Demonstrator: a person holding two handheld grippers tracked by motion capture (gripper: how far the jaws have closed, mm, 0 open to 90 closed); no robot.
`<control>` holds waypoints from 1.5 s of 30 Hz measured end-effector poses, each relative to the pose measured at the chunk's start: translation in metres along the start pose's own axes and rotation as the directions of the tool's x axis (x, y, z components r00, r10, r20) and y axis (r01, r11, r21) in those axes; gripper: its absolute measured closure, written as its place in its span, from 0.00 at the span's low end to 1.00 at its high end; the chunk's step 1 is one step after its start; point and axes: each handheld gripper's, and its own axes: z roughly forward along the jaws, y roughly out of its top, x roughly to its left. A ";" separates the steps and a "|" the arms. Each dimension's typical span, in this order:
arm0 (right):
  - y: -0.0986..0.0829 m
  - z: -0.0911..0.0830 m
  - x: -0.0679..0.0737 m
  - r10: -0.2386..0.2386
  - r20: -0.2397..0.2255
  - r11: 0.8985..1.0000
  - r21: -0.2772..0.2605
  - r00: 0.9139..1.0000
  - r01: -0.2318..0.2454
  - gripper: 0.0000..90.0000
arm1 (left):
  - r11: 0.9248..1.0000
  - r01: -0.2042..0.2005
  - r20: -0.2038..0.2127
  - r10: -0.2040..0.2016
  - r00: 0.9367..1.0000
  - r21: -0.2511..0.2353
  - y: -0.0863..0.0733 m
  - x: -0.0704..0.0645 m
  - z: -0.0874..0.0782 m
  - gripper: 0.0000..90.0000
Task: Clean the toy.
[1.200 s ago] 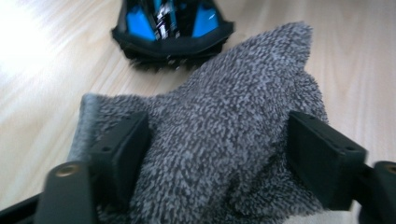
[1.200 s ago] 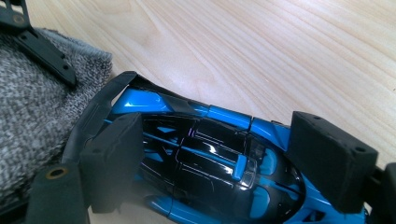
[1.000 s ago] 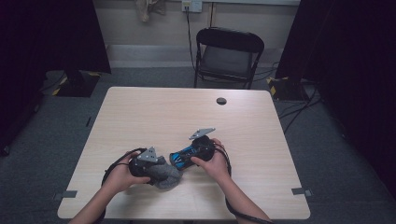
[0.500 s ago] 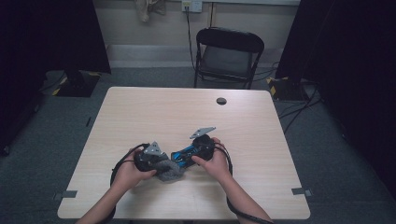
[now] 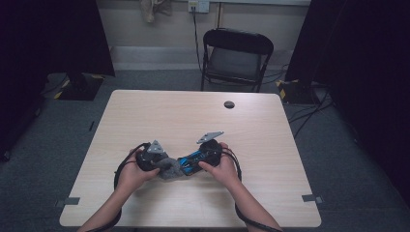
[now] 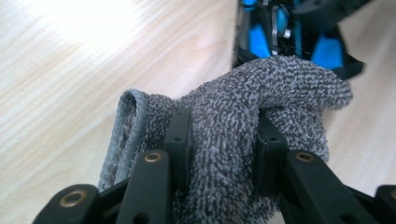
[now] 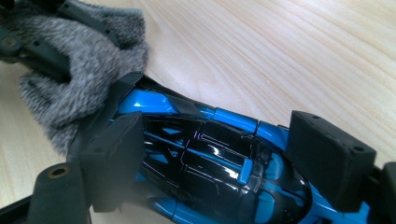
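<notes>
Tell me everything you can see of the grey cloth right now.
The cloth is grey terry with a looped, speckled pile and a stitched hem showing at one folded edge. It is bunched into a thick wad, pinched between the jaws of the left tool, near the table's front edge. Its far end lies against one end of the blue and black toy car, which the right tool holds.

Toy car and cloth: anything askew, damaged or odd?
Nothing stands out. The right gripper clamps the blue-and-black toy car, which looks intact; the left gripper holds the bunched grey cloth against its end.
</notes>
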 end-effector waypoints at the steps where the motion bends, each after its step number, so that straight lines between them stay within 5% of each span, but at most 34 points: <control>1: 0.000 0.000 0.000 0.000 -0.002 1.000 -0.002 1.000 0.000 0.21 | 1.000 0.010 -0.004 -0.010 1.000 -0.001 0.000 0.002 0.000 0.73; 11: -0.002 0.000 0.000 -0.002 -0.002 1.000 -0.015 1.000 0.002 0.21 | 0.995 0.091 -0.063 -0.093 0.994 -0.036 0.003 0.017 0.006 0.73; 21: -0.003 0.000 0.000 -0.002 -0.002 1.000 -0.026 1.000 0.002 0.21 | 0.990 0.126 -0.122 -0.133 0.984 -0.065 0.006 0.025 0.005 0.74; 24: -0.004 0.000 0.000 -0.005 -0.004 1.000 -0.027 1.000 0.005 0.21 | 0.987 0.146 -0.105 -0.153 0.983 -0.071 0.005 0.028 0.000 0.75; 30: -0.004 0.000 0.000 -0.002 -0.007 0.999 -0.033 1.000 0.001 0.21 | 0.992 0.118 -0.043 -0.120 0.992 -0.048 -0.004 0.016 -0.017 0.75; 35: -0.004 0.000 0.000 -0.001 -0.005 0.999 -0.033 1.000 0.001 0.21 | 0.992 0.112 0.041 -0.110 0.993 -0.061 -0.018 0.003 -0.031 0.75; 40: -0.003 0.000 0.001 -0.002 -0.004 1.000 -0.027 1.000 0.002 0.21 | 0.996 0.083 0.095 -0.079 0.992 -0.033 -0.023 -0.014 -0.027 0.75; 45: -0.004 0.000 0.002 -0.004 -0.003 0.999 -0.031 1.000 0.004 0.21 | 0.997 0.069 0.093 -0.067 0.993 -0.021 -0.022 -0.020 -0.021 0.75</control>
